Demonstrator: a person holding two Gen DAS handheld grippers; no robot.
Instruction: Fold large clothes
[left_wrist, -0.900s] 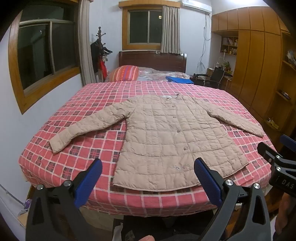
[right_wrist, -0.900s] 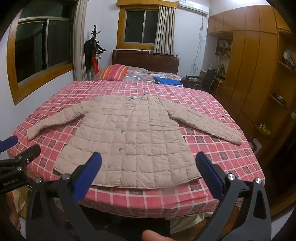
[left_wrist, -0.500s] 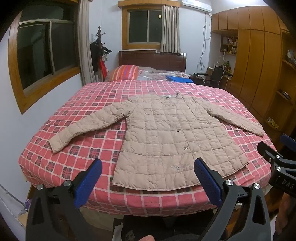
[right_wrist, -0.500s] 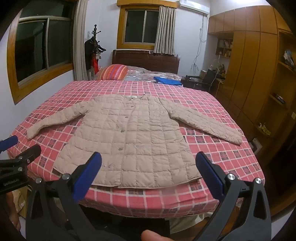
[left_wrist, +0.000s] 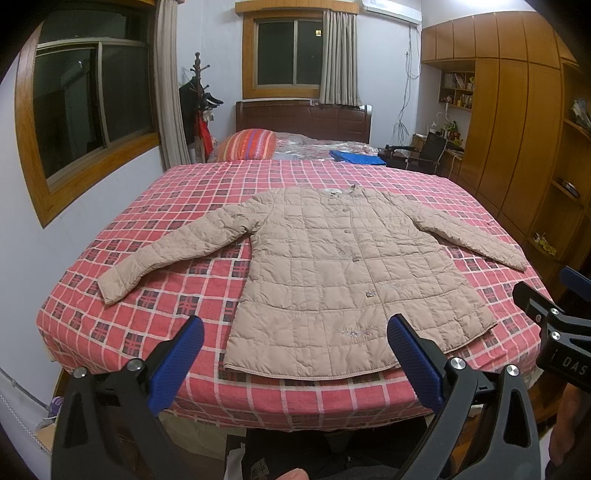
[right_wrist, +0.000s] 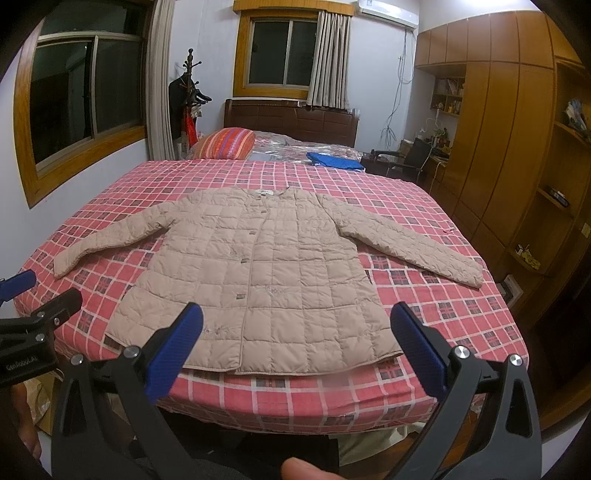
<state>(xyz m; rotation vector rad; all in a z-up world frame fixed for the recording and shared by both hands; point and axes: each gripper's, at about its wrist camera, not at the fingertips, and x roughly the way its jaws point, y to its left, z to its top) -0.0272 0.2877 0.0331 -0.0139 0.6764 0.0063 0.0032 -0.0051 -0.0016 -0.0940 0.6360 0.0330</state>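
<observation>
A striped pillow and a blue folded item lay at the bed's head, a coat rack stood left of it, and wooden wardrobes rose to its right.

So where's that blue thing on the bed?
In both views the blue folded item lies at the bed's far end, right of the striped pillow, beyond the beige jacket.

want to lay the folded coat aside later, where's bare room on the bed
Bare checked bedspread runs between the coat collar and the striped pillow, and in wedges between each sleeve and the body. The head end is crowded by the pillow, plastic-wrapped bedding and a blue item. Both tools, left and right, are open.
</observation>
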